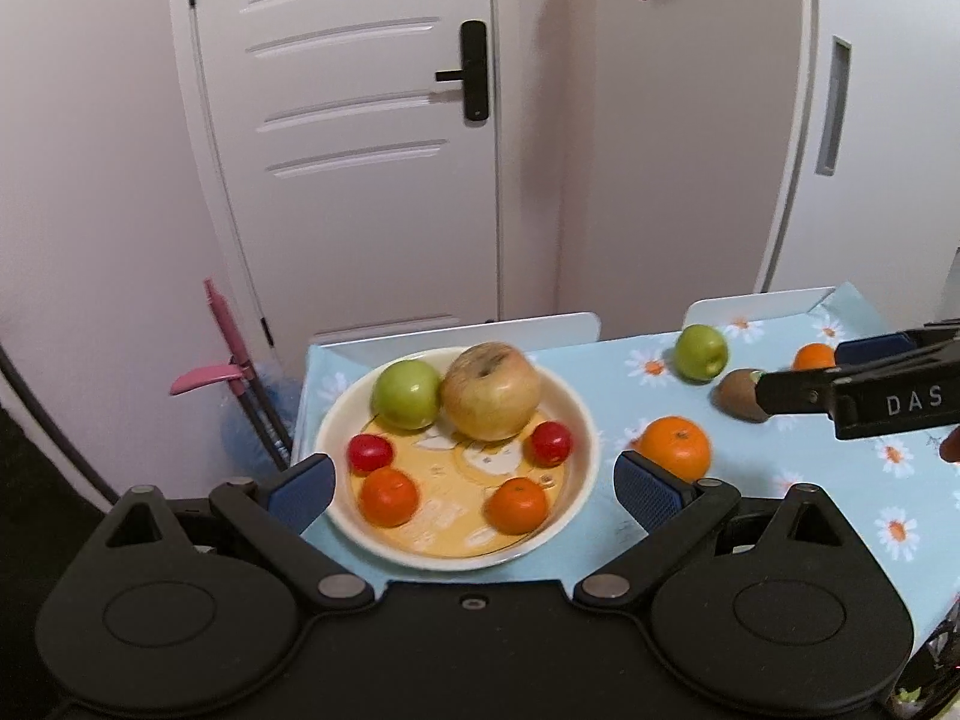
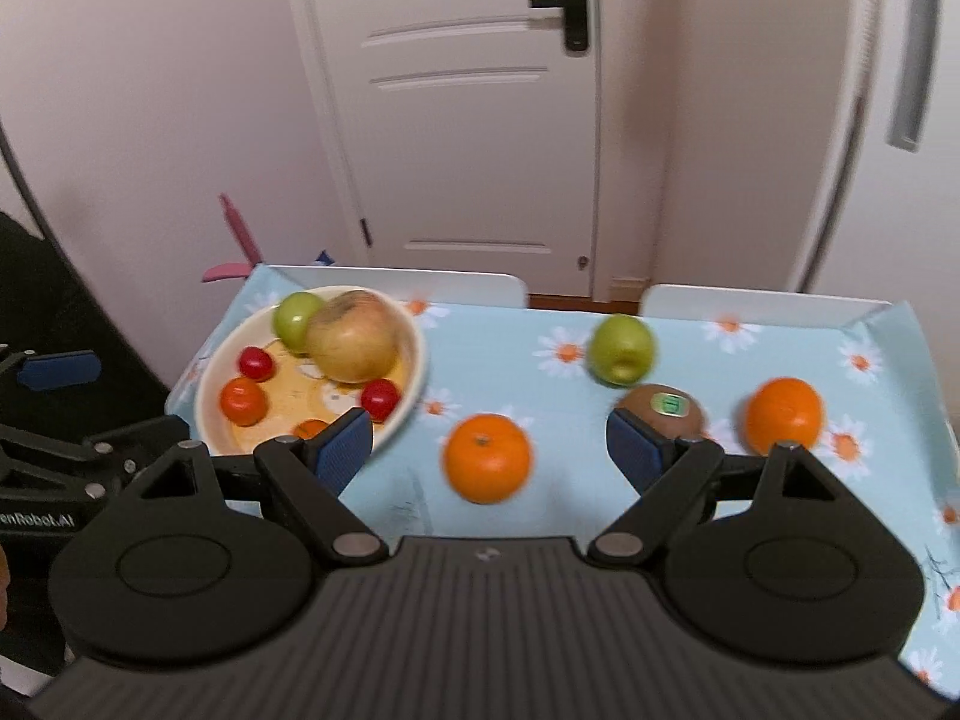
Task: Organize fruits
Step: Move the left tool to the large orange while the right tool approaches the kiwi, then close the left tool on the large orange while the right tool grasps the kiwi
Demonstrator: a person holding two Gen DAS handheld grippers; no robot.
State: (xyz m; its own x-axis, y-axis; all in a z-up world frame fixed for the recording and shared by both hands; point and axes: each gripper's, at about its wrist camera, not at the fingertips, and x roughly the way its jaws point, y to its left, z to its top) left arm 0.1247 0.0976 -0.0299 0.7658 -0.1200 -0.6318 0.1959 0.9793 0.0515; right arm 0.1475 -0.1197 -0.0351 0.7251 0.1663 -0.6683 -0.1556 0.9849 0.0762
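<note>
A cream plate [image 1: 576, 414] [image 2: 207, 402] at the table's left holds a large yellow apple [image 1: 492, 390], a green apple [image 1: 407, 393], two red tomatoes [image 1: 370, 453] and two small oranges [image 1: 517, 504]. Loose on the cloth lie an orange [image 2: 487, 457] [image 1: 675, 447], a green apple [image 2: 621, 349] [image 1: 701, 353], a kiwi [image 2: 660, 411] [image 1: 737, 393] and another orange [image 2: 783, 414]. My left gripper [image 1: 474, 486] is open, hovering over the plate's near edge. My right gripper [image 2: 489, 450] is open above the loose orange.
The table has a blue daisy-print cloth [image 2: 750, 360]. Two white chair backs [image 2: 414, 285] stand at its far edge. A white door [image 1: 360, 150] and a pink broom [image 1: 228, 354] are behind. The cloth's right edge [image 2: 936, 420] drops off.
</note>
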